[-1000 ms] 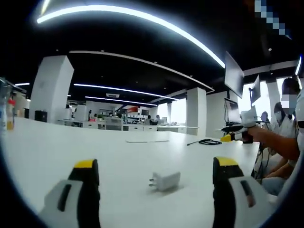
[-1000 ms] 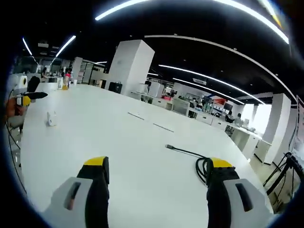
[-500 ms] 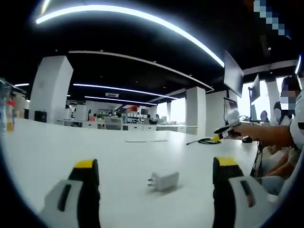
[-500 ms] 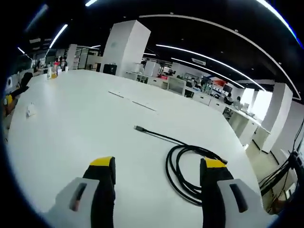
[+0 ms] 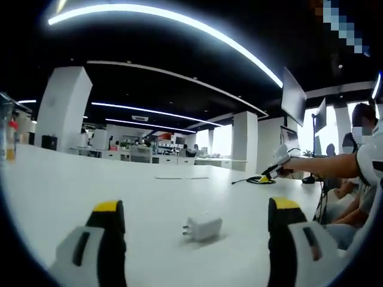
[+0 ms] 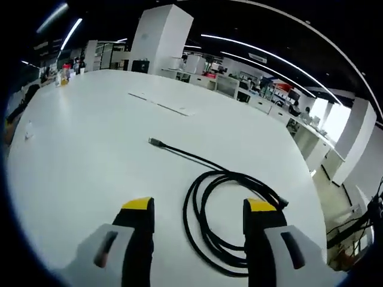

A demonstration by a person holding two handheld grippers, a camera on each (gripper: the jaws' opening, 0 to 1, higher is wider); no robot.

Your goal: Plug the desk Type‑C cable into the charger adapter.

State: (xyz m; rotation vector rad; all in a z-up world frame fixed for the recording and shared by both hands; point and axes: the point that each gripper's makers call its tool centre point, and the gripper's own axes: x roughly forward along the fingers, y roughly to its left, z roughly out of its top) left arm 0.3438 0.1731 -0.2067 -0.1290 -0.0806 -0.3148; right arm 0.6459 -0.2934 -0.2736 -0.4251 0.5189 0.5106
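Black coiled cable [image 6: 230,224] lies between my right gripper [image 6: 200,209]'s parted, empty jaws, its plug end [image 6: 155,142] stretching ahead-left, while my left gripper [image 5: 194,209] gapes before the adapter [image 5: 202,228].

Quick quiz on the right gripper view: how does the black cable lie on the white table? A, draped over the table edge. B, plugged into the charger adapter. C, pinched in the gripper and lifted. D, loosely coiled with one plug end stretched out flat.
D: the black cable rests in loose loops on the white table, its plug end stretched away, free.
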